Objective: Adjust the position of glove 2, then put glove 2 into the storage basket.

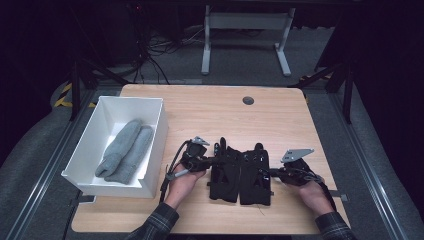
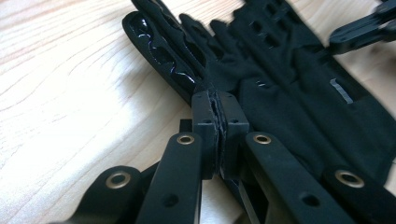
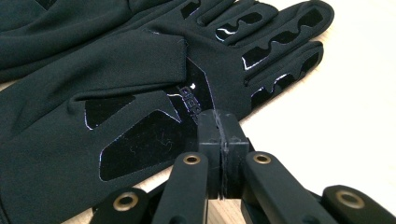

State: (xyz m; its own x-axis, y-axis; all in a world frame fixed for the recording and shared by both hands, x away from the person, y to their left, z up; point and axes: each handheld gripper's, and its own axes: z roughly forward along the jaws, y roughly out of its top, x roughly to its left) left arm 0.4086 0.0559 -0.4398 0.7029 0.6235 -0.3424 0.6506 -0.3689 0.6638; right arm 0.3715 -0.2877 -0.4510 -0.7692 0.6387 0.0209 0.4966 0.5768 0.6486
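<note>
1. Nearest the table's front edge, the person's hands hold both tools low over the wooden table (image 1: 210, 107); the left gripper (image 1: 212, 161) meets the left side of the pair of black gloves (image 1: 240, 172) and the right gripper (image 1: 272, 172) meets its right side
2. In the left gripper view the jaws are pressed together with a sliver of black fabric between the tips, so they appear to pinch the outer edge of the left glove (image 2: 261, 79) near the base of its fingers
3. In the right gripper view the jaws are likewise closed at the outer edge of the right glove (image 3: 116, 107); a thin bit of cloth seems caught there, though the bite is slight
4. The step in hand looks like picking the pair up together — lift both sides evenly and keep the two gloves side by side, because such shallow edge grips could slip off limp cloth; a deeper bite would be safer
5. The gloves lie flat, fingers pointing away from the person, touching along their inner edges; the cloth is matte, thin and stretchy, with glossy wavy grip strips down the fingers and shiny angular patches on the palm
6. Farther off to the left, a white rectangular box (image 1: 95, 127) — rigid, straight-walled — holds a pair of thick grey woolly mittens (image 1: 125, 150) lying side by side
</note>
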